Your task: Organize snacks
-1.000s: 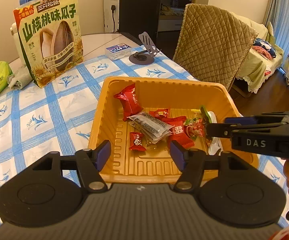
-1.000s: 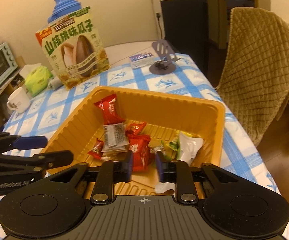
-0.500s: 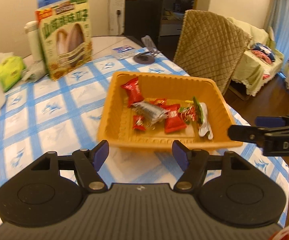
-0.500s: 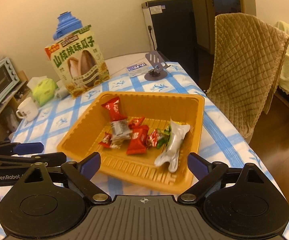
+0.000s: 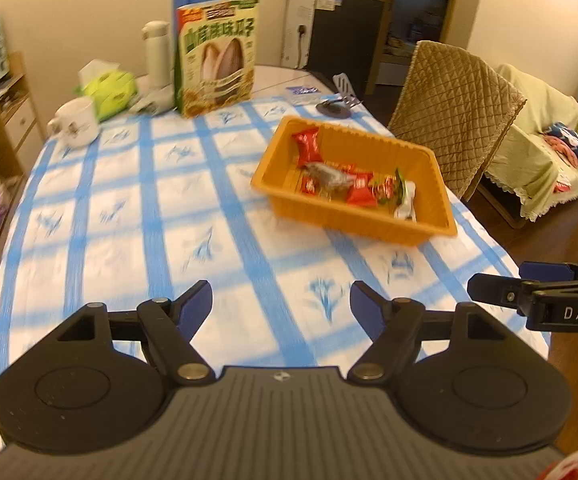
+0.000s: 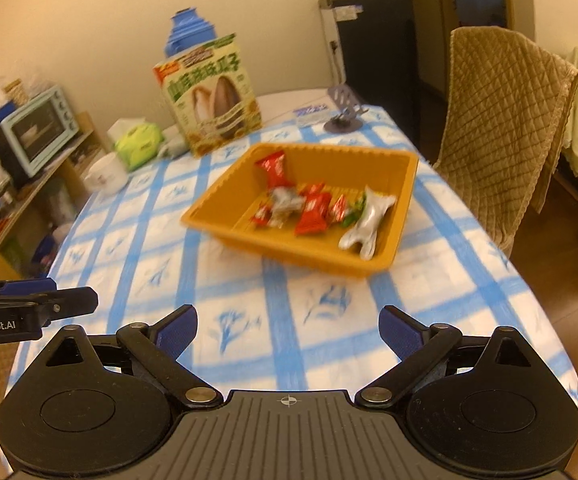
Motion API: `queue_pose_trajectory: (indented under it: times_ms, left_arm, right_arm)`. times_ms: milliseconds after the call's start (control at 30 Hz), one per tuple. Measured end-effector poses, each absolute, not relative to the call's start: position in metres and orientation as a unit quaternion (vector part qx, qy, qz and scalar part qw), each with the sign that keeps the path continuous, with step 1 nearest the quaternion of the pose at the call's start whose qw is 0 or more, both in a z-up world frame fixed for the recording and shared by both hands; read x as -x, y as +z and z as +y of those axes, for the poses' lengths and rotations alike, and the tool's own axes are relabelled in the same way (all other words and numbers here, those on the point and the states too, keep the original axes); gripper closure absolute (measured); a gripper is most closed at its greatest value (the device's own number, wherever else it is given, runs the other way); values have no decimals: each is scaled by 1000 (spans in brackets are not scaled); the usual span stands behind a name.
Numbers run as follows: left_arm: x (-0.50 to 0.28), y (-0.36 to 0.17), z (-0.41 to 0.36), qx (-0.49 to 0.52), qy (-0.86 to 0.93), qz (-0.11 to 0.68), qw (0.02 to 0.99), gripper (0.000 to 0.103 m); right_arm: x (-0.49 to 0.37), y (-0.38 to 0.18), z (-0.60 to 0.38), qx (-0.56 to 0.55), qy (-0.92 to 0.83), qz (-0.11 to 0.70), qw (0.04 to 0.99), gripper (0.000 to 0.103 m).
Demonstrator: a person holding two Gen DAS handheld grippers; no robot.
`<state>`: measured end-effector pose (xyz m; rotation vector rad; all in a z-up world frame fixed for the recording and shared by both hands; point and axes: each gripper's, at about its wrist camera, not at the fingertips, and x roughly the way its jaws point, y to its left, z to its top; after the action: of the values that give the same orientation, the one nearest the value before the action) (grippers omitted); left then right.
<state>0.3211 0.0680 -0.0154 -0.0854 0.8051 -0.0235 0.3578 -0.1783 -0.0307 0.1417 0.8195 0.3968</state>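
Looking along my left gripper (image 5: 281, 306), I see its blue-padded fingers (image 5: 197, 304) spread fairly wide with nothing between them; they have just been opening further, above the bare blue-checked cloth of the counter (image 5: 129, 240). Far left on the counter stand a white mug (image 5: 75, 122), a green tissue pack (image 5: 109, 88) and a big seed bag (image 5: 217, 56), upright at the far edge. Right of centre sits the orange tray (image 5: 429, 224), well beyond both sets of fingers, and the snacks lie inside it: red packets (image 5: 309, 146) toward its far left corner and middle, and a silver-white pouch (image 6: 369, 216) against its right wall. Further right, my right gripper (image 6: 287, 328) hangs over the near edge of the counter, its fingers (image 6: 399, 330) about as wide as they go, having just been opening, and empty. A quilt-covered chair (image 6: 501, 120) stands beside the counter's right side.
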Motion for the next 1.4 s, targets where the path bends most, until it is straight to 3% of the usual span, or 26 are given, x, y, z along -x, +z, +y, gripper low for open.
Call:
queue_pose_trajectory:
  times_ms: [667, 1400]
  left_arm:
    - [-158, -15, 3, 62, 27, 410, 909, 29]
    - [-99, -11, -24, 64, 25, 400, 914, 29]
  right_arm:
    - [-221, -26, -218, -29, 244, 414, 877, 6]
    - [-165, -29, -234, -16, 252, 420, 872, 6]
